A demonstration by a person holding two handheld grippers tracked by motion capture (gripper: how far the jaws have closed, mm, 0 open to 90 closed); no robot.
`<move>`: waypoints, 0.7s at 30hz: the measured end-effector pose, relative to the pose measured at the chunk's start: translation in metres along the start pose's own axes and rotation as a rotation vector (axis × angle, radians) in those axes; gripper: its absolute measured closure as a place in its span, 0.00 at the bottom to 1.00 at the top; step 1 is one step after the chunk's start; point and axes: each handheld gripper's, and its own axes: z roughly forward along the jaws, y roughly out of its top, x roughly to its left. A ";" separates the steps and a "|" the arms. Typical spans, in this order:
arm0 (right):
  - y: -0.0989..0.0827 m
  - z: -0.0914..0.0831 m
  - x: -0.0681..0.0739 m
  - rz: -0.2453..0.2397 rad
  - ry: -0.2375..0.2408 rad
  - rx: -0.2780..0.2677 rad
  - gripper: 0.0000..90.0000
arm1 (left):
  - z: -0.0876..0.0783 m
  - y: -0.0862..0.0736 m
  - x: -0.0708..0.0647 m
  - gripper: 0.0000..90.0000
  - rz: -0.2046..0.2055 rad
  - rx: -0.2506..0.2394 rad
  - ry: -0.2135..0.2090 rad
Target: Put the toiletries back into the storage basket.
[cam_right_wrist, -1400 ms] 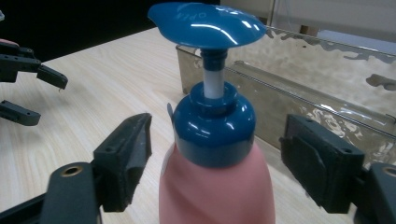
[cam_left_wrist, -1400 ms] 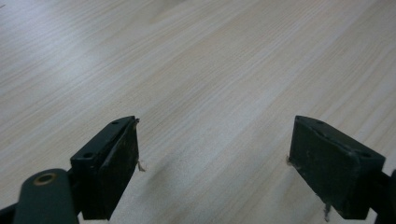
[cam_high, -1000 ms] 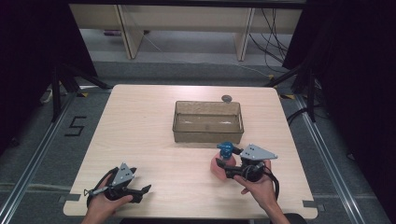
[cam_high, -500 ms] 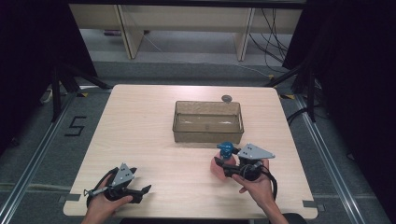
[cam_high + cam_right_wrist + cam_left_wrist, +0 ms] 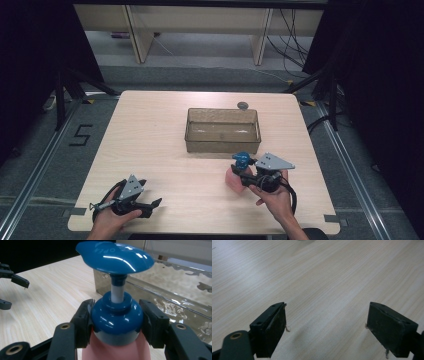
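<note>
Right gripper view shows the right claw (image 5: 116,322), just closing, clamped on the pump bottle's (image 5: 116,320) blue collar beside the clear bin (image 5: 175,290), probably ready for lifting in; left claw (image 5: 327,327) gapes idle.

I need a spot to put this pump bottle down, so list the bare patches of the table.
Free: the whole left half of the table, the strip between the left tongs and the pump bottle, and the far edge behind the clear bin. Crowded: the gap between bin and bottle, where the right tongs grip it.
</note>
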 end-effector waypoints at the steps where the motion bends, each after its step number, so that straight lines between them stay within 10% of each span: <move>1: 0.000 0.001 0.000 -0.011 -0.006 -0.016 0.55 | 0.000 0.000 0.000 0.17 -0.007 0.004 -0.003; 21: 0.013 -0.002 0.012 -0.027 -0.042 -0.029 0.60 | 0.001 -0.001 -0.001 0.17 -0.026 -0.010 -0.010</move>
